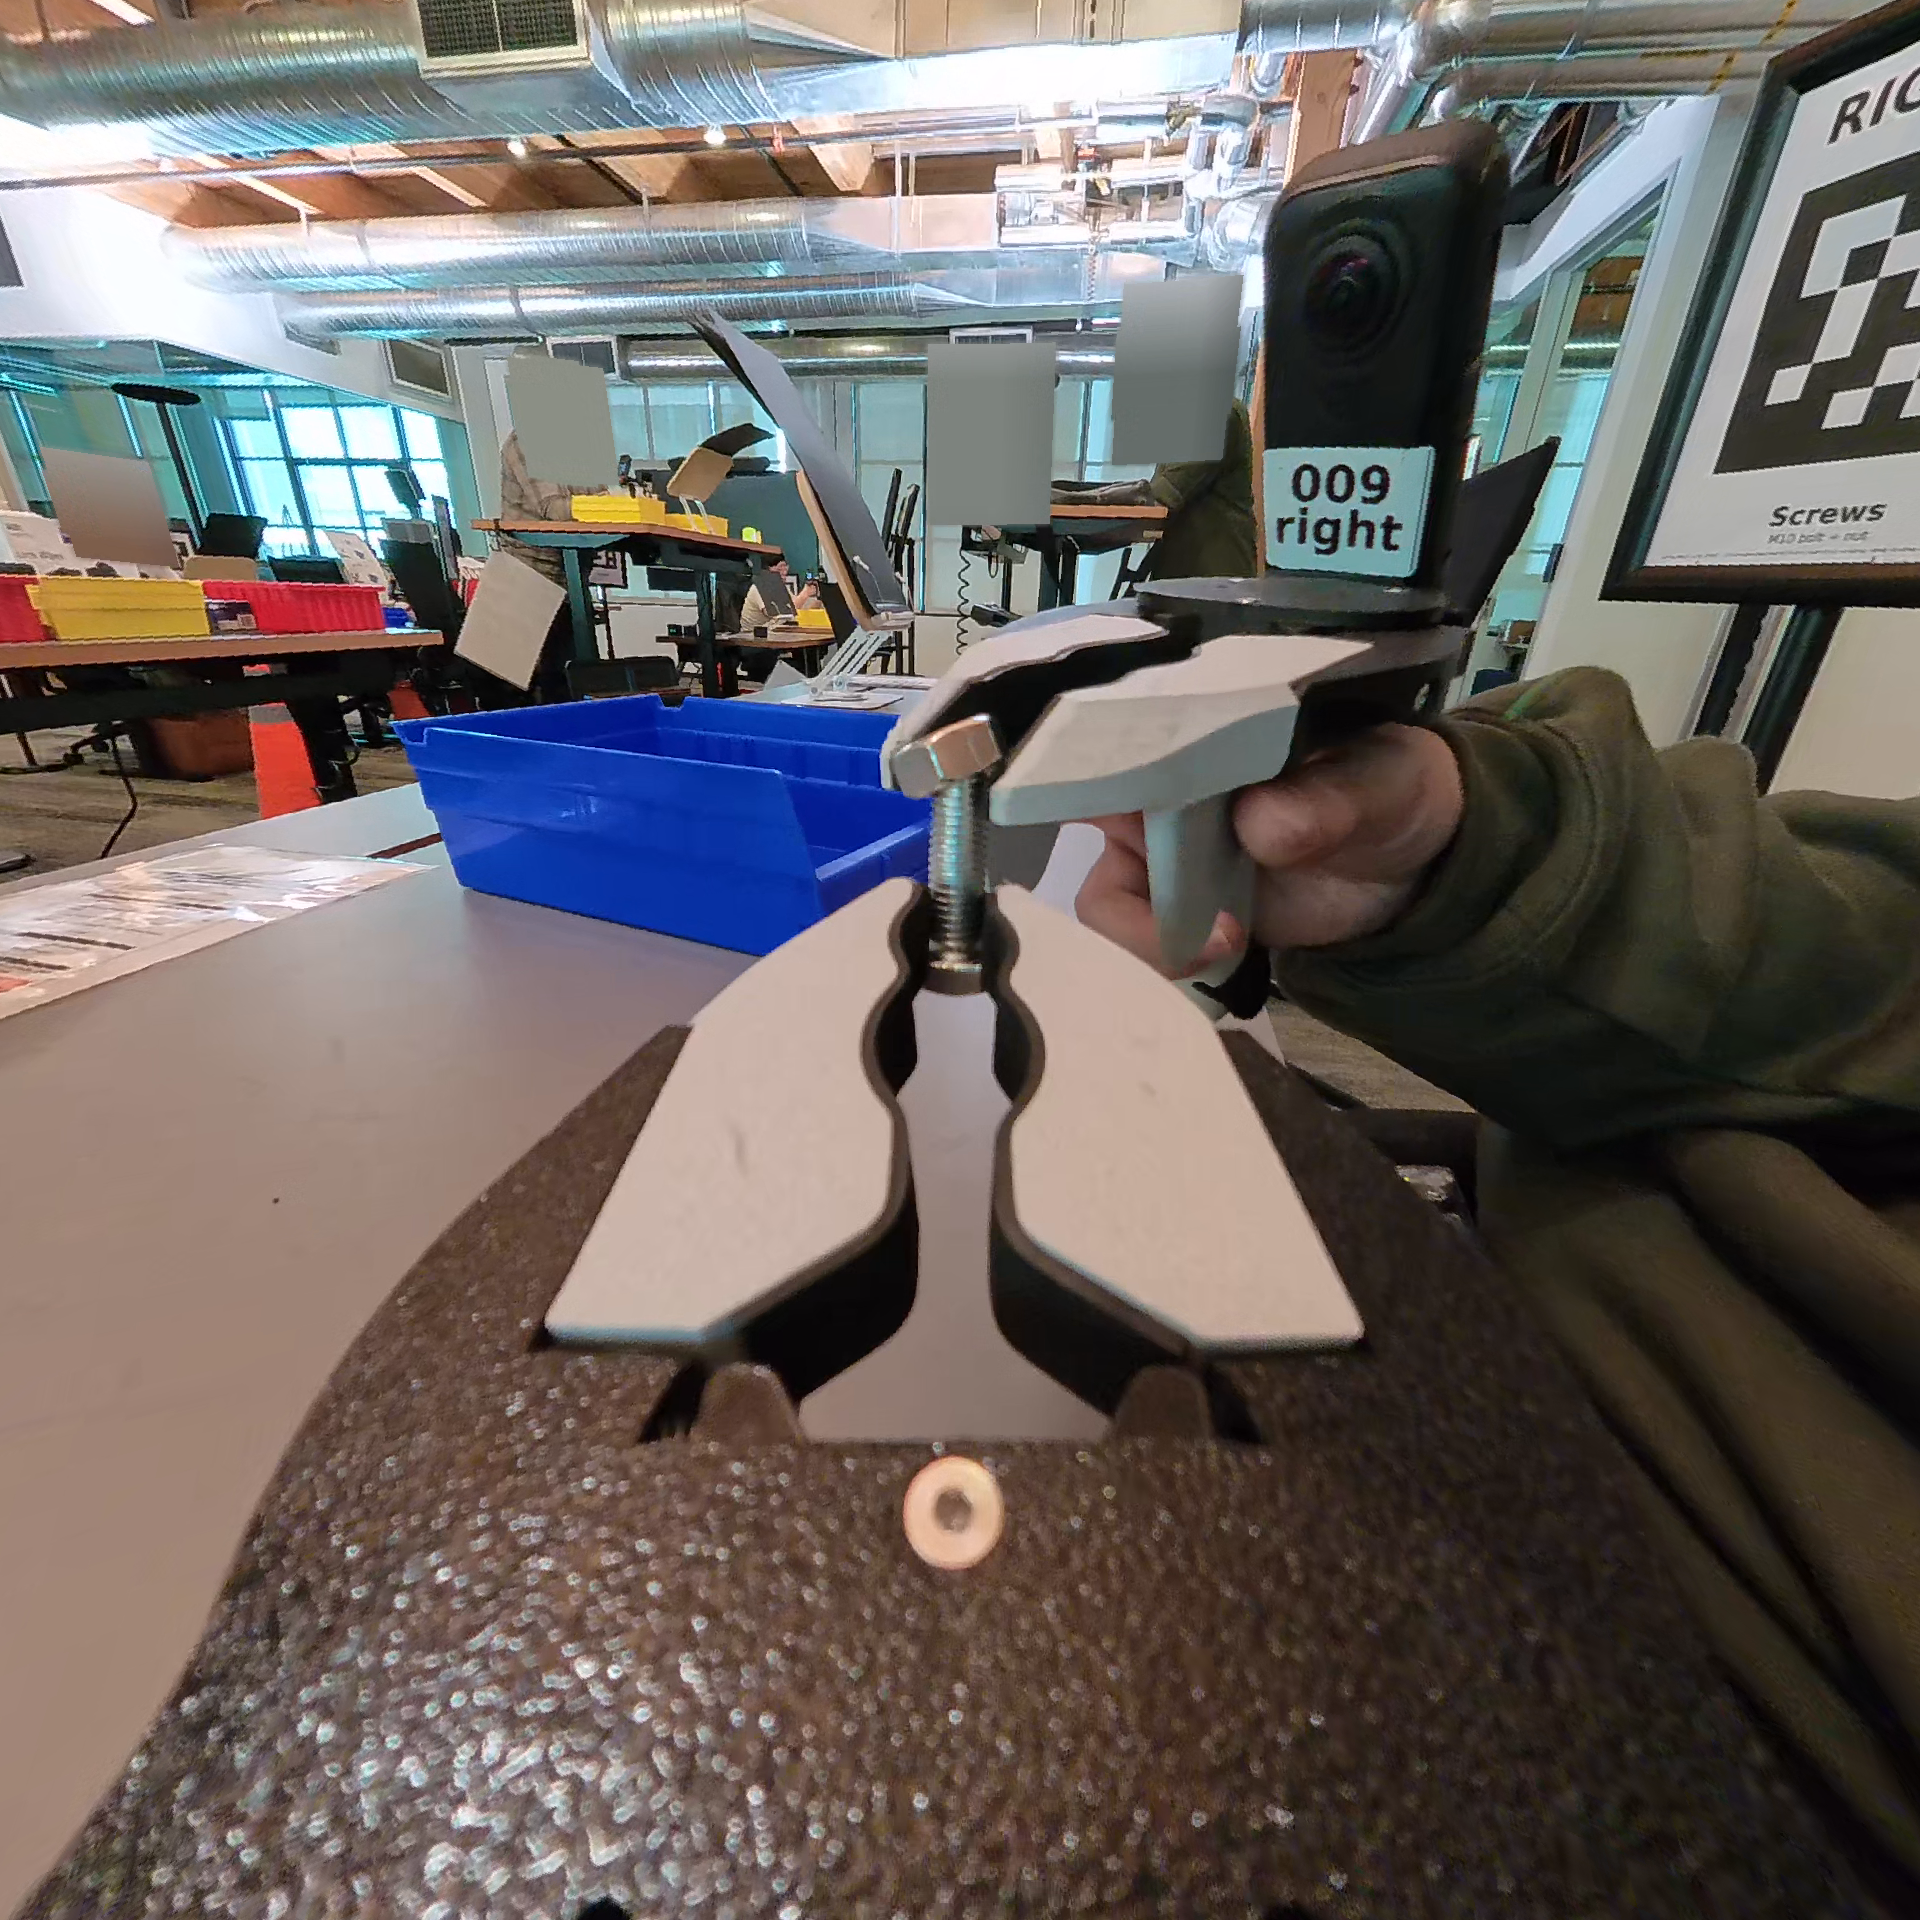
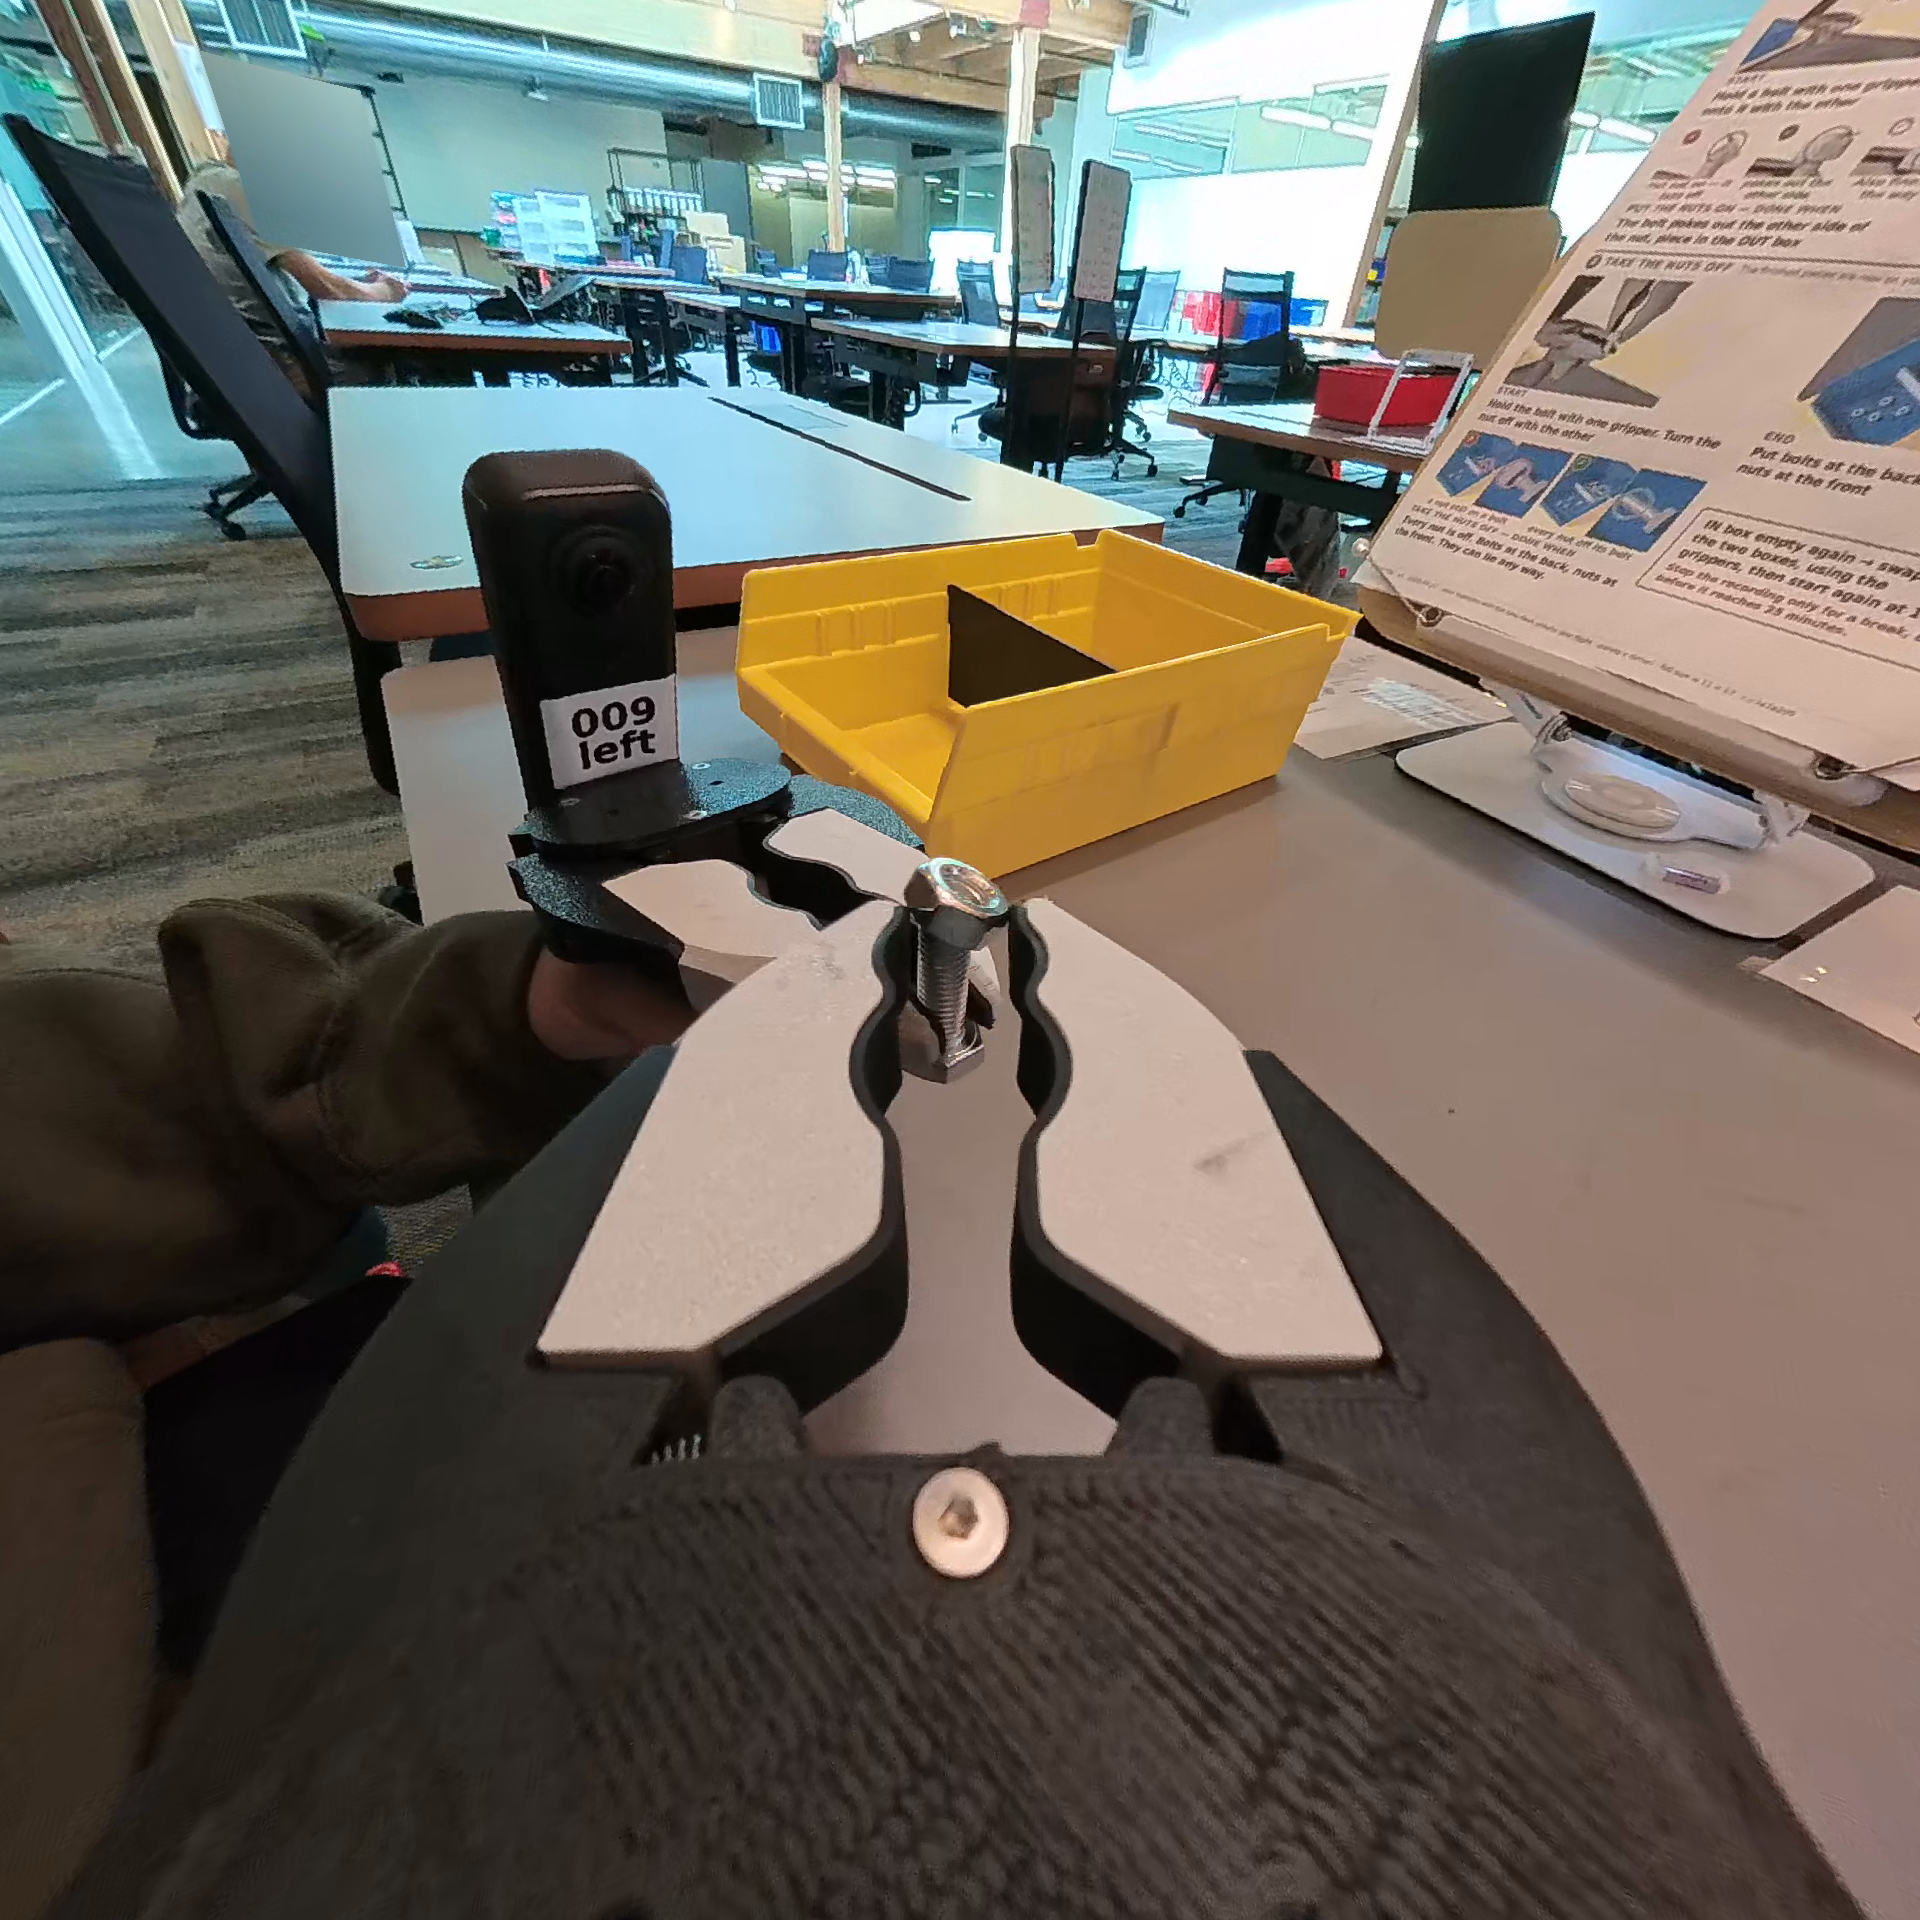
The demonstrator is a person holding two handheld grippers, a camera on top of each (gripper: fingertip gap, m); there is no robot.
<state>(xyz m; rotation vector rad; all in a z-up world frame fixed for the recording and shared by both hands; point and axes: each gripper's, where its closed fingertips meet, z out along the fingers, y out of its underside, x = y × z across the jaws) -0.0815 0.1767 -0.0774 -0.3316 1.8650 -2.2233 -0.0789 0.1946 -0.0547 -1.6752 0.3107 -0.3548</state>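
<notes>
the left gripper has its jaws narrow, clamped on the lower end of an upright bolt, about the nut. the right gripper has its jaws closed at the bolt's hex head. beyond the left jaws sits a blue bin; beyond the right jaws a yellow bin, all over a grey table.

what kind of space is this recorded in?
Likely an open-plan workshop or lab: rows of work tables, exposed ceiling ducts, parts bins in blue and yellow on the near table.
</notes>
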